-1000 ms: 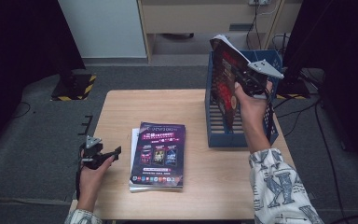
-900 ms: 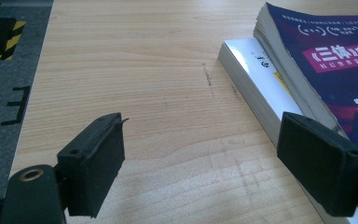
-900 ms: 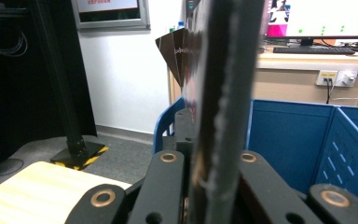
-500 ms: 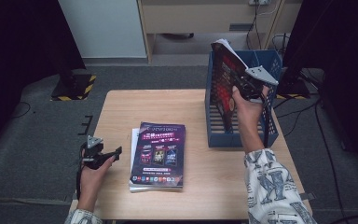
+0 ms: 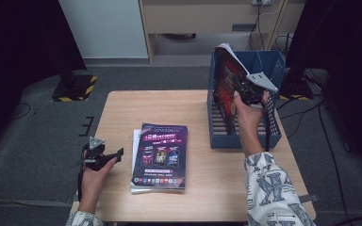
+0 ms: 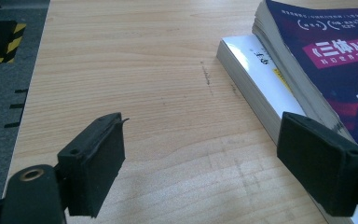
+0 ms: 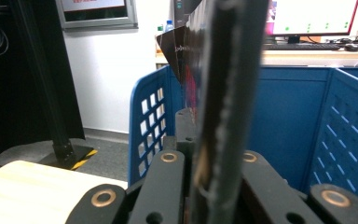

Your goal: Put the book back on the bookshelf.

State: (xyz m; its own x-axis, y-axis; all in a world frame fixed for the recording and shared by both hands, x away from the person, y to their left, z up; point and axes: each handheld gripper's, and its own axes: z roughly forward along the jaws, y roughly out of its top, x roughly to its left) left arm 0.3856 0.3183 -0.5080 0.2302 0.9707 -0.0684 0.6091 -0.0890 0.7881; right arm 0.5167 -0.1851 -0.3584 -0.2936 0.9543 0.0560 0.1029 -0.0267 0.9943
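My right gripper (image 5: 242, 96) is shut on a dark-covered book (image 5: 227, 80), held upright with its lower part down inside the blue crate (image 5: 268, 134) at the table's right side. In the right gripper view the book's edge (image 7: 223, 93) runs straight up between my jaws, with the crate's blue walls (image 7: 151, 116) behind. A stack of books (image 5: 160, 157), topped by a purple cover, lies flat mid-table. My left gripper (image 5: 118, 154) rests open just left of that stack; in the left gripper view its pads (image 6: 95, 161) stand wide apart beside the stack's lower white book (image 6: 256, 74).
The wooden table (image 5: 122, 108) has free surface left and behind the stack. A black stand base with yellow stripes (image 5: 73, 87) sits on the floor at the far left. Cables (image 5: 306, 101) trail behind the crate on the right.
My right gripper has lowered the upright book further into the blue crate. The left gripper and the stack have not moved.
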